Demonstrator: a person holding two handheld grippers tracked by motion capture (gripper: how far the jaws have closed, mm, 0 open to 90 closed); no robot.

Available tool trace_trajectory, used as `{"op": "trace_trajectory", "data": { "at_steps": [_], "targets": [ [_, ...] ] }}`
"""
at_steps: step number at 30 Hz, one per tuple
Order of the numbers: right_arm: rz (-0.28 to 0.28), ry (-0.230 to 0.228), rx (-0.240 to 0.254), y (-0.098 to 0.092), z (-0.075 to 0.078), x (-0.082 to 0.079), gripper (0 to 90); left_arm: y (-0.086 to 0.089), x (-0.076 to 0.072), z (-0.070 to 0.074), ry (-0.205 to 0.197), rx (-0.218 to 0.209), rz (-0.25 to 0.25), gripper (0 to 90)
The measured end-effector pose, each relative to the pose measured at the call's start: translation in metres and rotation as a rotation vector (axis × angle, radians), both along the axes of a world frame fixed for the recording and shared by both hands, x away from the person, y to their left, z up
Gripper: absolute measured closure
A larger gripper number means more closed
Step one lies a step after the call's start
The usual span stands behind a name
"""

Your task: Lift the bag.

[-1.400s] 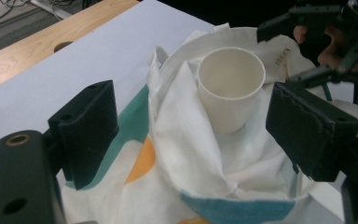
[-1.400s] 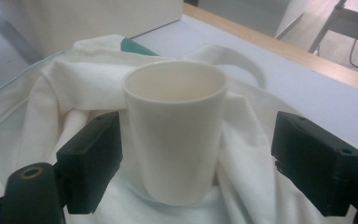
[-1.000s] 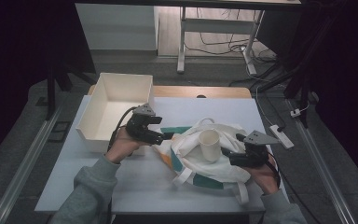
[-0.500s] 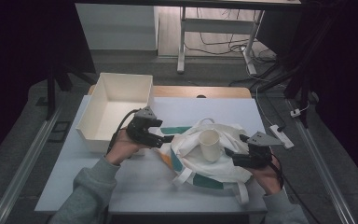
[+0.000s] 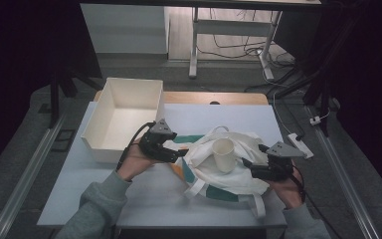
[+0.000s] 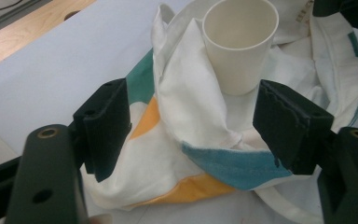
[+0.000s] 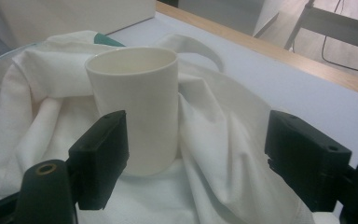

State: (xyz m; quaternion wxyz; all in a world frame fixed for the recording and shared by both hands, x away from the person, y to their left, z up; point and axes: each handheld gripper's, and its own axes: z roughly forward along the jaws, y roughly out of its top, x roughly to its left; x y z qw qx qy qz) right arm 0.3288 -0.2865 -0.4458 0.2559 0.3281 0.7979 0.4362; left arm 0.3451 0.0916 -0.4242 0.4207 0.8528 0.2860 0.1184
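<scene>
We see a white paper cup (image 5: 224,155) standing upright on a rumpled white cloth bag (image 5: 229,174) with teal and orange patches, which lies on the pale surface (image 5: 189,199) towards its near right part. The cup sits near the middle of the bag, with folds of cloth bunched against its side.

The left claw (image 5: 179,153) lies at the bag's left edge; in the left gripper view its jaws stand spread on either side of a raised fold of the bag (image 6: 200,121), not pressing on it, and they have just been closing a little. The cup (image 6: 240,42) stands just beyond that fold.

The right claw (image 5: 248,167) lies at the bag's right side. In the right gripper view its jaws are spread wide, the left jaw just beside the base of the cup (image 7: 137,112), the right jaw well apart over bare cloth (image 7: 223,154); nothing is pinched.

A few faint reddish letters show on the bag at the top right of the left gripper view, too small for us to read.

An open white box (image 5: 124,117) stands on the surface to the left, beyond the left hand (image 5: 137,162)
</scene>
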Motion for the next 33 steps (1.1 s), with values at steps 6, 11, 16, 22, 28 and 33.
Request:
{"op": "trace_trajectory", "data": {
  "at_steps": [6,11,16,22,28,33],
  "targets": [
    [0.002,-0.001,0.004,-0.002,0.000,-0.001,21.8,-0.005,-0.007,-0.005,0.011,0.018,-0.003,30.1],
    [0.006,-0.001,0.009,-0.003,0.001,-0.002,21.8,-0.013,-0.009,-0.015,0.017,0.004,0.037,32.0],
    [0.014,-0.001,0.011,-0.003,0.001,-0.003,21.8,-0.022,-0.008,-0.027,0.015,0.015,0.125,38.0],
    [0.029,0.000,0.009,-0.001,0.000,-0.003,21.9,-0.026,-0.001,-0.037,0.038,0.017,0.196,41.1],
    [0.033,-0.004,0.006,-0.001,0.000,-0.004,21.8,-0.026,0.004,-0.047,0.069,0.027,0.218,43.6],
    [0.017,-0.013,-0.010,-0.003,0.002,-0.004,21.9,-0.027,0.006,-0.055,0.111,0.034,0.201,46.8]
  ]
}}
